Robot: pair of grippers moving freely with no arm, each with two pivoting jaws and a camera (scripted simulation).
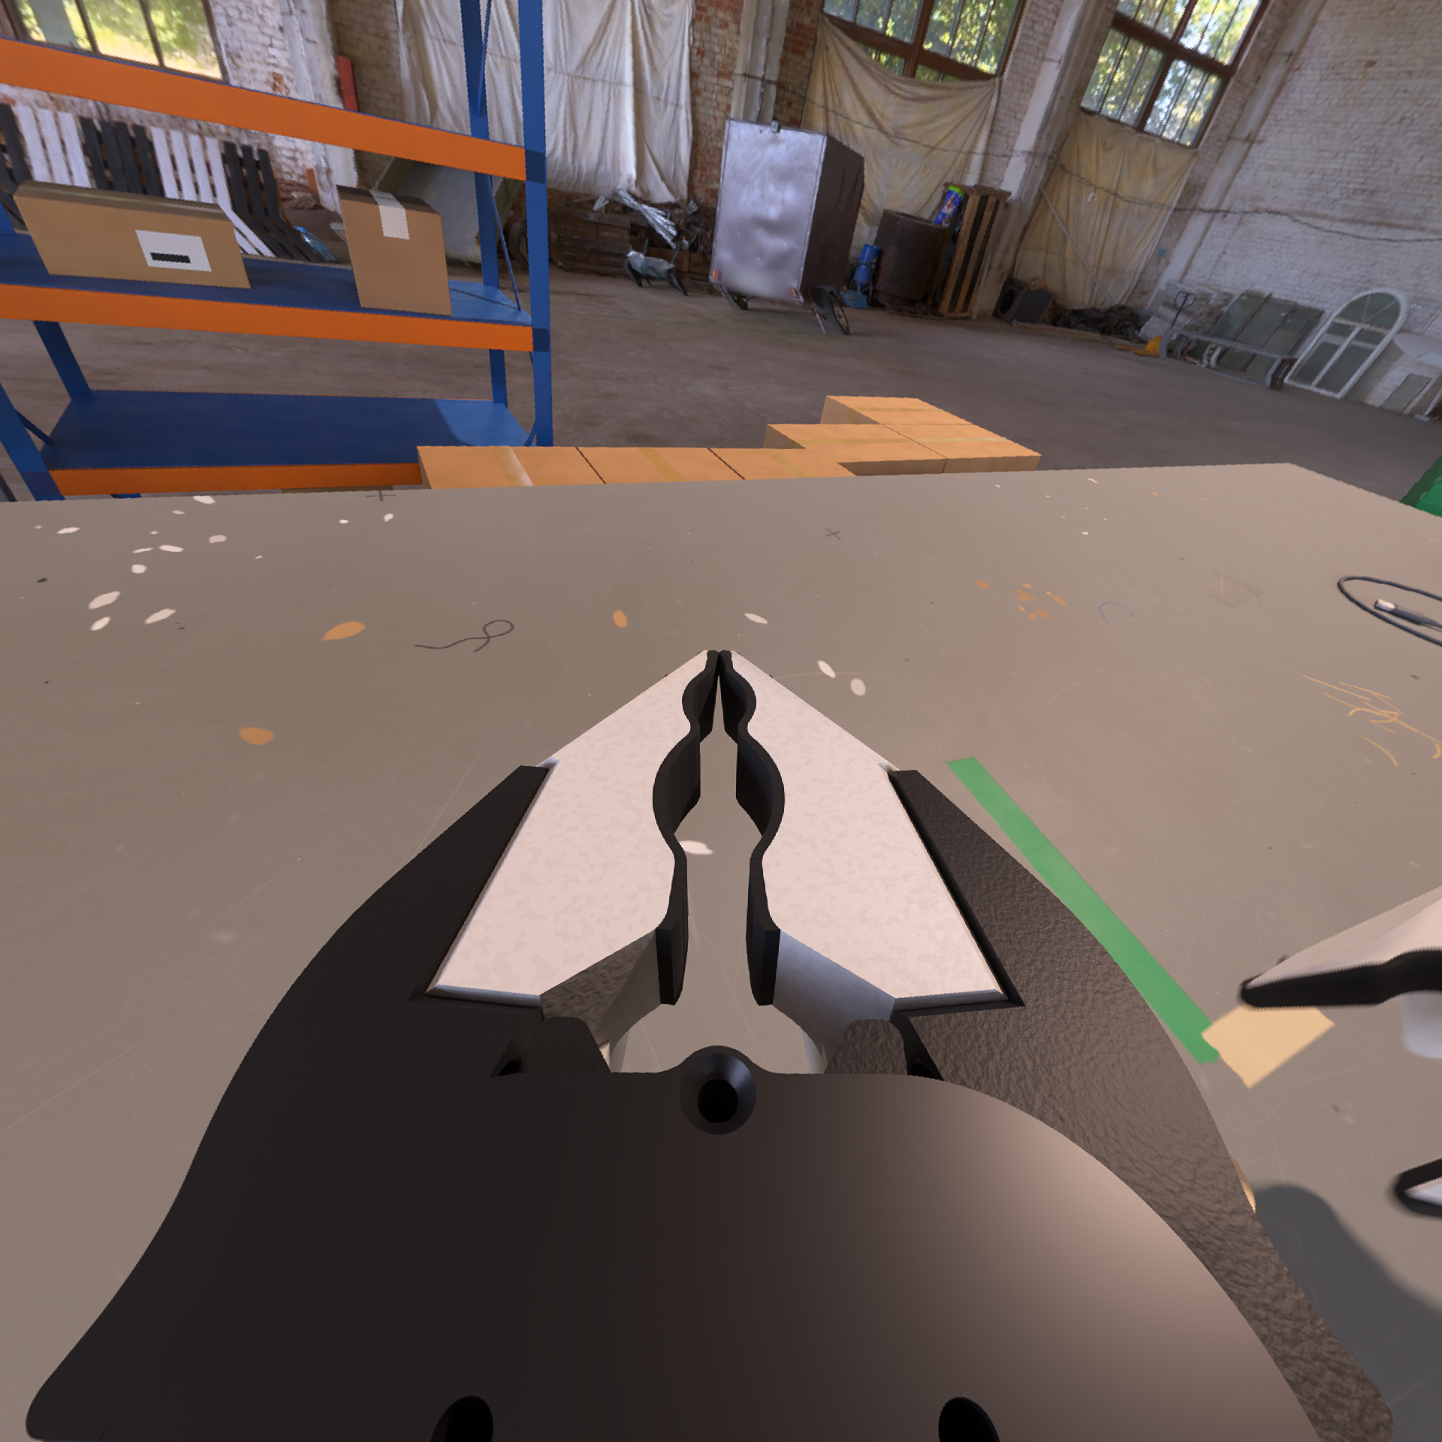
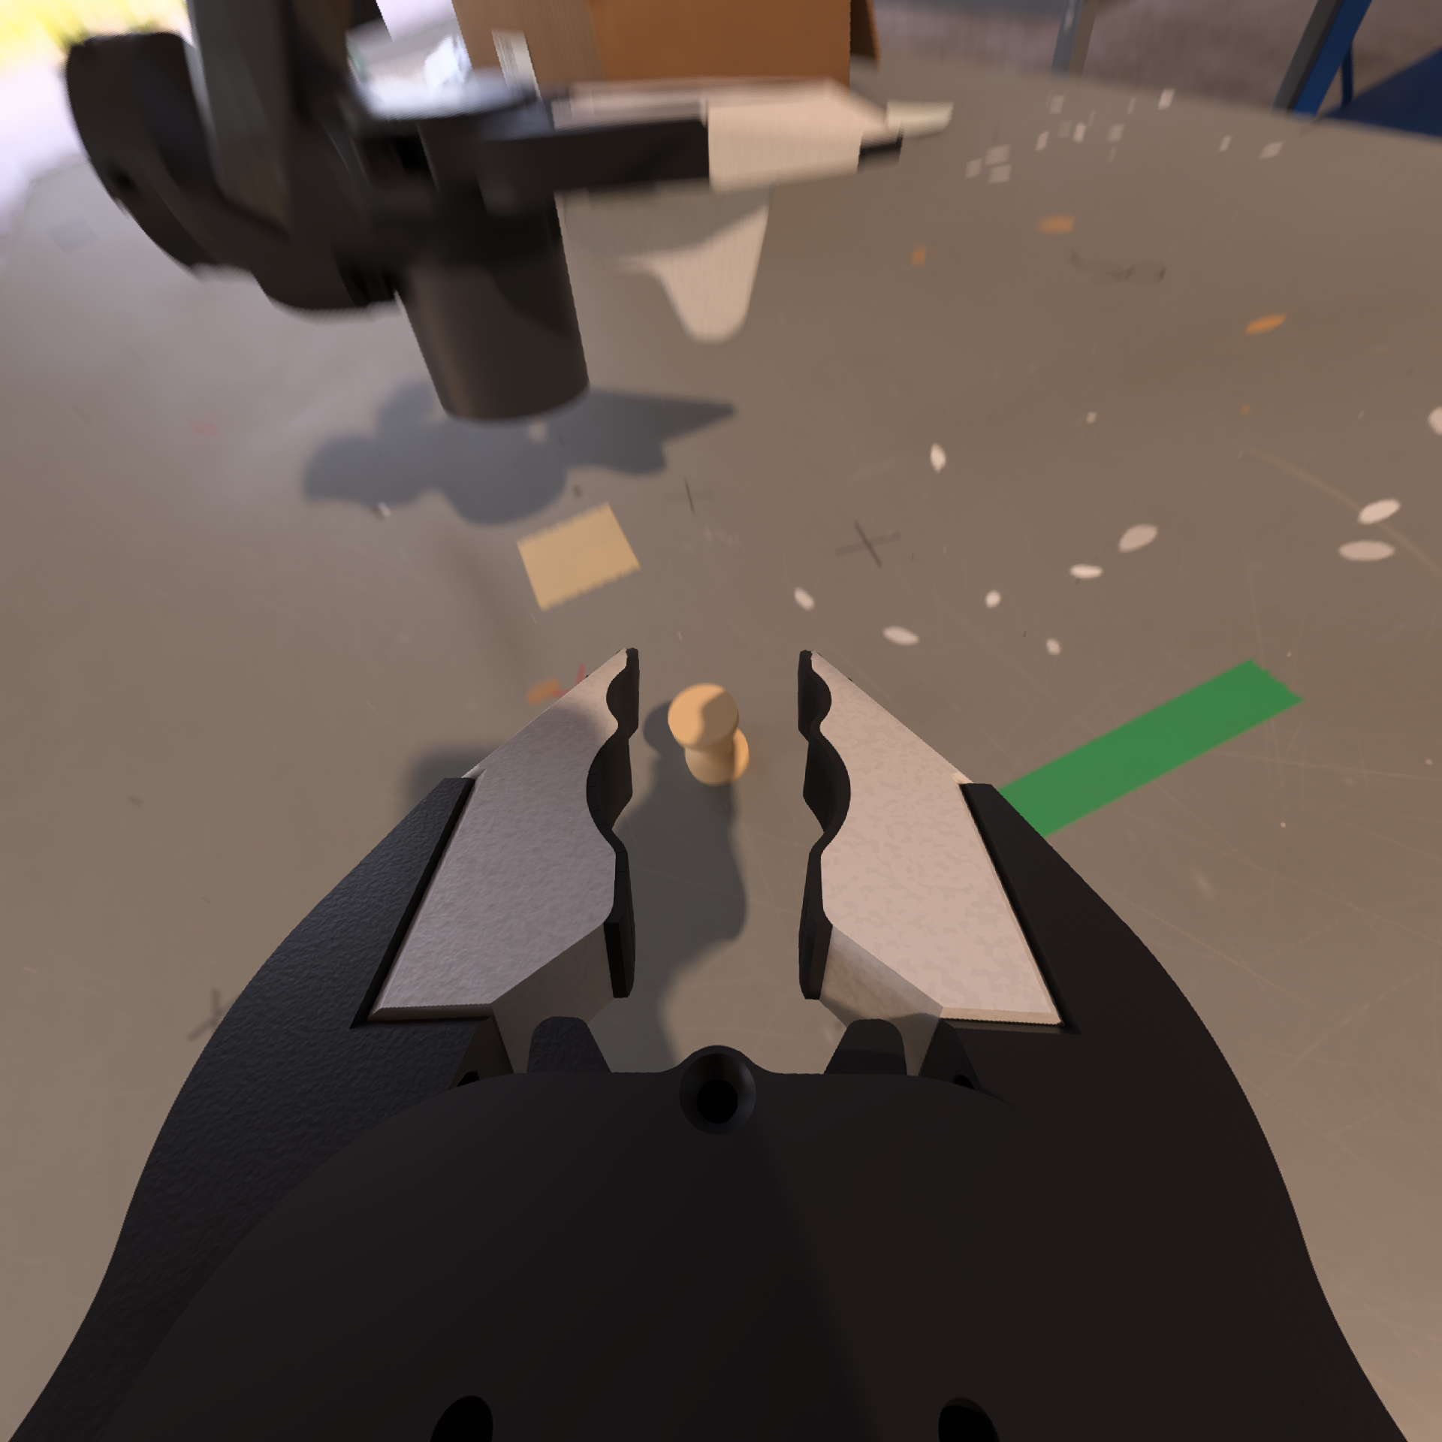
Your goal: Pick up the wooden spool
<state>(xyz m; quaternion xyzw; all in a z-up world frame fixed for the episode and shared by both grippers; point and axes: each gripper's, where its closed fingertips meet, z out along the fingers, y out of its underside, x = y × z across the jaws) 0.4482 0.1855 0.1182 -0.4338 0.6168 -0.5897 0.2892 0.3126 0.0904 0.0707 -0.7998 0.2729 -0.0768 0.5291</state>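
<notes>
Tips of the left tool are pressing together in the left wrist view, with nothing between them; farther back the wavy black inner edges are leaving a narrow gap. Its fingers are showing pale, speckled flat faces set in grainy black shells. Beneath it the matte grey-brown desk is lying scuffed, dotted with white and orange paint flecks. A flat green tape strip is running diagonally to the right, ending at a tan square patch. At the right edge, part of the right tool is showing, blurred. A thin black cable is looping near the desk's far right. The spool is not appearing here.

In the right wrist view the right tool is standing spread wide, gripping nothing. The spool, smooth light wood with a round flat top and a narrow waist, is standing on the desk between the two tips, apart from both pads. The tape is lying to the right, the patch beyond. The left tool is hanging blurred at upper left, casting a shadow.
</notes>
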